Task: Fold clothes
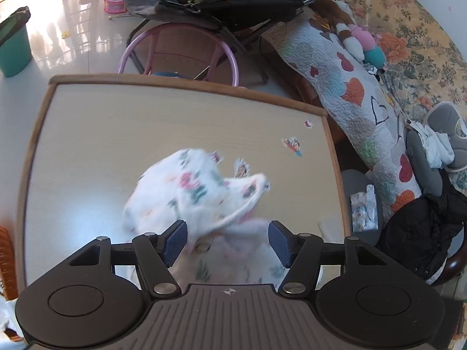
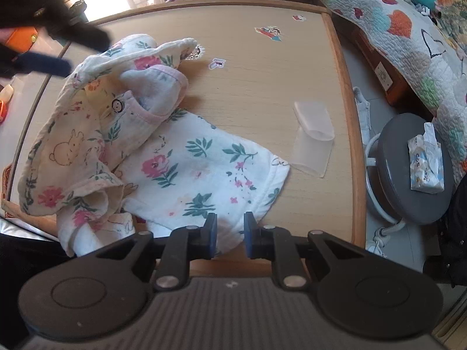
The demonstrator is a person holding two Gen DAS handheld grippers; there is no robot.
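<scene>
A white floral garment [image 2: 198, 157] lies partly spread on the wooden table [image 2: 262, 87]. A crumpled cream piece with rabbit prints and a button [image 2: 118, 105] is heaped over its left side. My right gripper [image 2: 230, 233] hovers at the garment's near hem, its jaws a narrow gap apart, with flat cloth showing between the pads. My left gripper [image 1: 227, 240] stands open over the heap, which is blurred [image 1: 186, 192] in its own view. In the right wrist view the left gripper [image 2: 83, 52] is a dark blur at the top left, above the cloth's raised edge.
A translucent plastic piece [image 2: 313, 134] and a few stickers [image 2: 270, 33] lie on the table's right half. A grey stool [image 2: 388, 151] with a tissue pack [image 2: 426, 160] stands to the right. A heart quilt [image 1: 350, 87], pink-framed chair [image 1: 178, 52] and green bin [image 1: 13, 49] lie beyond.
</scene>
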